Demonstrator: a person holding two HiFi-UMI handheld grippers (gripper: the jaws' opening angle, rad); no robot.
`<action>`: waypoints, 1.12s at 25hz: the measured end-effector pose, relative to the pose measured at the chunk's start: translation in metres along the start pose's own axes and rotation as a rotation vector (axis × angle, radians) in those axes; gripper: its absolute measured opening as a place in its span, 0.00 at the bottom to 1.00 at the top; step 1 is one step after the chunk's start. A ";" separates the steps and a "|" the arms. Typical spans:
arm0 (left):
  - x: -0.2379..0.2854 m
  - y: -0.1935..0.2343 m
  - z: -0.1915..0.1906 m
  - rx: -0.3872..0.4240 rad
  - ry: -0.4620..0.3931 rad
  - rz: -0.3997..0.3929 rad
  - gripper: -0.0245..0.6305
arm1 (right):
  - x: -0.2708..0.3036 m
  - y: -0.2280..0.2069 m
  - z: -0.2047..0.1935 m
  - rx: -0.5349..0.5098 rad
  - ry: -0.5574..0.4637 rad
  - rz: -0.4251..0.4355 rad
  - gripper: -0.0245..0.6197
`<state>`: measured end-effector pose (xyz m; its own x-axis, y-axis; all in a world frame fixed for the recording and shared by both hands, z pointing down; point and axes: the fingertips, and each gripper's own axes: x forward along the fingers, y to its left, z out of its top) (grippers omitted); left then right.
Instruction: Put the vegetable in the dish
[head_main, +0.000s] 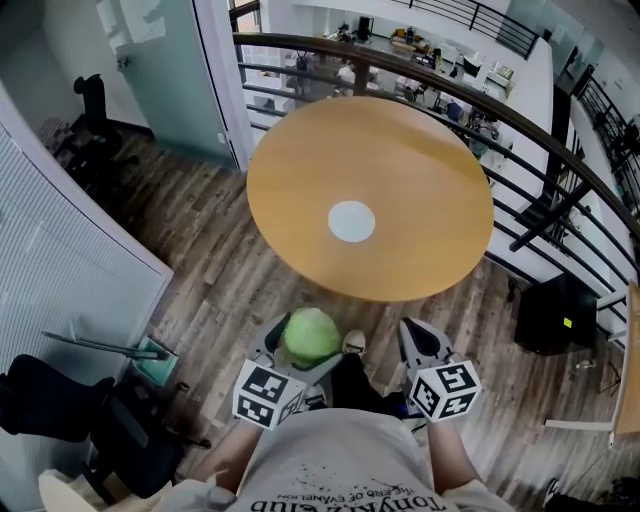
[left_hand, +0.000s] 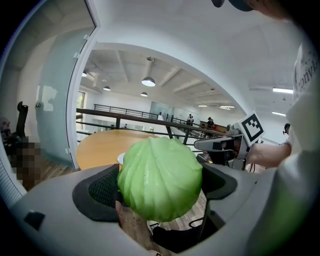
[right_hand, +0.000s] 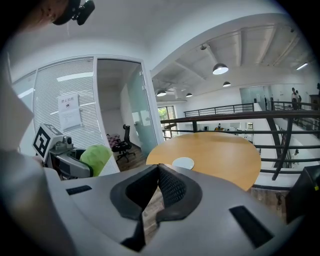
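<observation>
Cabbage: a round, pale green head, held in the air close to the person's body, not yet over the table.
Handling: I judge it firm and not very heavy. The leaves look smooth, so it may slip or roll, and the widest part is the best place to hold.
Left gripper: jaws spread wide, pressing on both sides of the cabbage.
Right gripper: jaws closed together, nothing between them.
Dish: small, white, empty, near the middle of the table.

The cabbage hides most of the dish behind it.
</observation>
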<state>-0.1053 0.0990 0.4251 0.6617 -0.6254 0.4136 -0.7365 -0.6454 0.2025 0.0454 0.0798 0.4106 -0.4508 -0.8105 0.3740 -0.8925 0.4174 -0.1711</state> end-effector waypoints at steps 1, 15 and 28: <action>0.005 0.003 0.003 -0.001 0.001 0.001 0.78 | 0.005 -0.004 0.004 0.000 -0.004 0.002 0.07; 0.114 0.054 0.072 -0.002 -0.014 0.038 0.78 | 0.094 -0.095 0.070 -0.022 -0.031 0.048 0.07; 0.187 0.082 0.110 -0.049 0.011 0.118 0.78 | 0.154 -0.151 0.099 -0.003 0.012 0.161 0.07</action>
<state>-0.0268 -0.1190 0.4210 0.5688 -0.6906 0.4468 -0.8152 -0.5455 0.1947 0.1092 -0.1490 0.4037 -0.5878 -0.7281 0.3527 -0.8086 0.5426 -0.2274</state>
